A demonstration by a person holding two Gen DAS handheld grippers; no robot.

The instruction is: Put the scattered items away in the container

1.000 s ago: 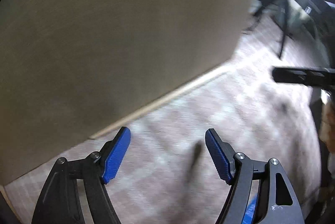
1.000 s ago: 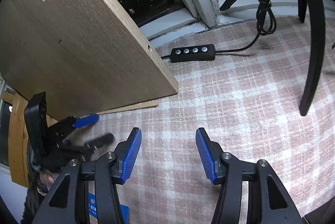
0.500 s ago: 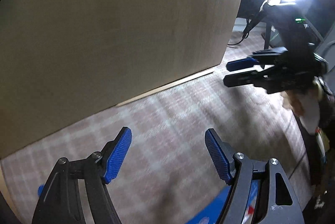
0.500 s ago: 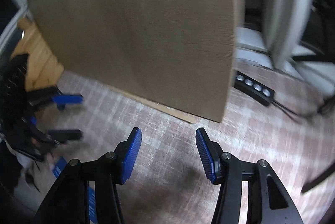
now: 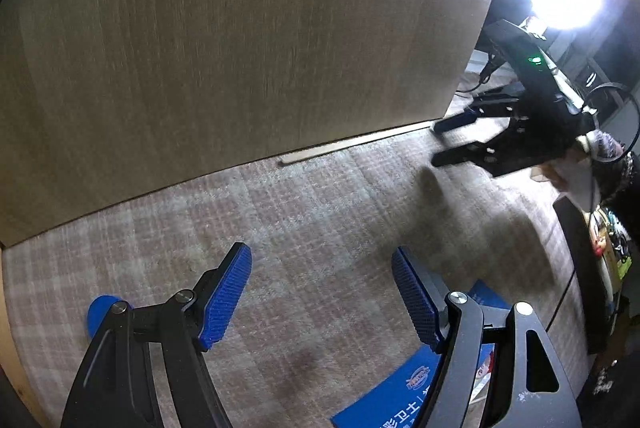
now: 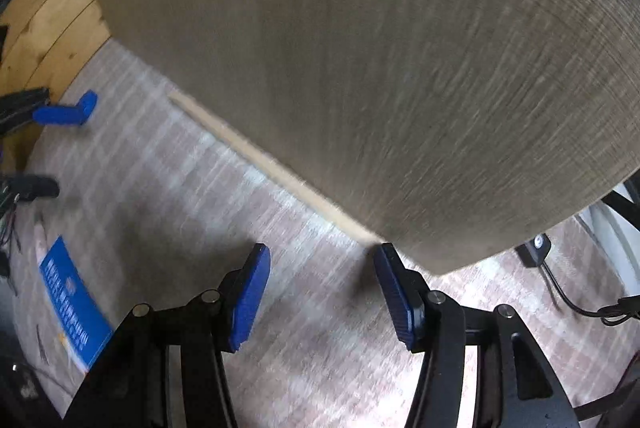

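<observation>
Both my left gripper (image 5: 320,292) and right gripper (image 6: 322,294) gape apart, empty; they've swung from the window toward the wooden panel (image 5: 240,27). Blue packet (image 5: 400,392) lies on carpet beneath; no container visible yet

Item 1: blue packet (image 5: 404,394), flat on the checked carpet (image 5: 320,211), seen in the left wrist view partly behind the left claw's right-hand finger. Print: a small round orange-and-white emblem, its wording too small to read; below it, at the frame's bottom edge, large white Chinese characters, cut off, of which "卫" and "士" appear legible.

Item 2: blue packet (image 6: 74,312) in the right wrist view, on the same carpet, left of the right claw. Print: rows of white lettering and a small round emblem, blurred, unreadable.

No other legible text, numbers or signs.
</observation>
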